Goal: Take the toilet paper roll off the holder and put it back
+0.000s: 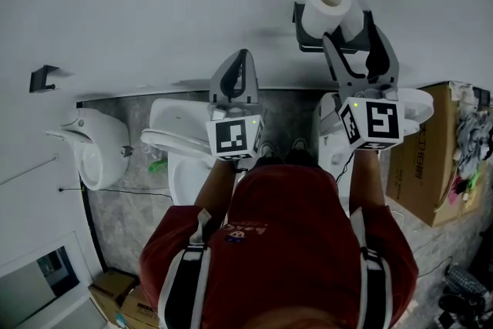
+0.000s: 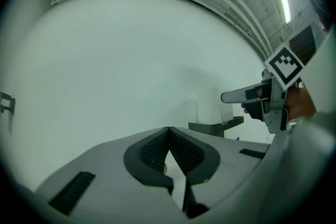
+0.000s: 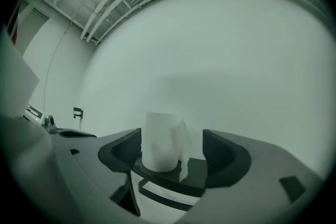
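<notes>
A white toilet paper roll (image 1: pixel 331 5) stands upright on a black wall-mounted holder (image 1: pixel 303 45), a loose sheet hanging at its side. My right gripper (image 1: pixel 348 27) reaches up to it, its jaws open on either side of the roll (image 3: pixel 160 141). The left jaw is close beside the paper and the right one stands well clear. Beneath the roll sits the holder's shelf (image 3: pixel 168 176). My left gripper (image 1: pixel 245 56) is held up to the left, away from the holder. It (image 2: pixel 169 131) is shut, pads together, with nothing in it, and points at the bare wall.
A white wall fills the background. Below are a toilet (image 1: pixel 181 139), a white urinal (image 1: pixel 92 146) at the left and a second toilet (image 1: pixel 412 108) under the holder. A cardboard box (image 1: pixel 427 166) stands at the right. A small black bracket (image 1: pixel 42 77) is on the wall far left.
</notes>
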`<state>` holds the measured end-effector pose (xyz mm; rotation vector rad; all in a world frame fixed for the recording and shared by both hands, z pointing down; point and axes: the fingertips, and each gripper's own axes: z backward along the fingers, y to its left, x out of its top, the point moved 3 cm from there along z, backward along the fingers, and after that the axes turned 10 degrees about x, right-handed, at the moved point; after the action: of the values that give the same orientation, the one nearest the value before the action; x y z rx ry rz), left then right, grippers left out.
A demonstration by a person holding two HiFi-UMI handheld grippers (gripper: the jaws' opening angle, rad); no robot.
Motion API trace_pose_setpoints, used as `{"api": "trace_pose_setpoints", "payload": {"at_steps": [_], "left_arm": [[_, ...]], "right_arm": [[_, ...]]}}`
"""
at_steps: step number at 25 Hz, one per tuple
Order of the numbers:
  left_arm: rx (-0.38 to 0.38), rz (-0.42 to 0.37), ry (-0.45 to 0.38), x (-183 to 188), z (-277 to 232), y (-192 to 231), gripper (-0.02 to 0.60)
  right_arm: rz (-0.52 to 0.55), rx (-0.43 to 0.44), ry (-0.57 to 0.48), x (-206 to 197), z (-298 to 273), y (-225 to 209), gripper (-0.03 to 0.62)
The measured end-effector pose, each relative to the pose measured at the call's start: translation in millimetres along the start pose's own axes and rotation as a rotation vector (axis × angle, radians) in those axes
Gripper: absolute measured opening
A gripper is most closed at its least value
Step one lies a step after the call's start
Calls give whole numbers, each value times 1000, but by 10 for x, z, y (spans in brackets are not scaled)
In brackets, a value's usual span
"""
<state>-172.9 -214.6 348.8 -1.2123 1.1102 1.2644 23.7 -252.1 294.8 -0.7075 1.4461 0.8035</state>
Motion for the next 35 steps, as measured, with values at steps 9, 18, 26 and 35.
{"api": "trace_pose_setpoints", "payload": {"at_steps": [9,18,26,35], "left_arm": [[14,3,8,-24,11,15,14],[32,16,16,-41,-4,78,14],[27,27,40,-163,-12,68,14],[32,29,47,-186,2,102,15]], "right_arm": [[-35,41,94,37,-312,83,422],[-27,41,161,-28,-514,97,421],[45,9,201,-62,-544,101,325],[50,17,182,-54,-541,108,325]]}}
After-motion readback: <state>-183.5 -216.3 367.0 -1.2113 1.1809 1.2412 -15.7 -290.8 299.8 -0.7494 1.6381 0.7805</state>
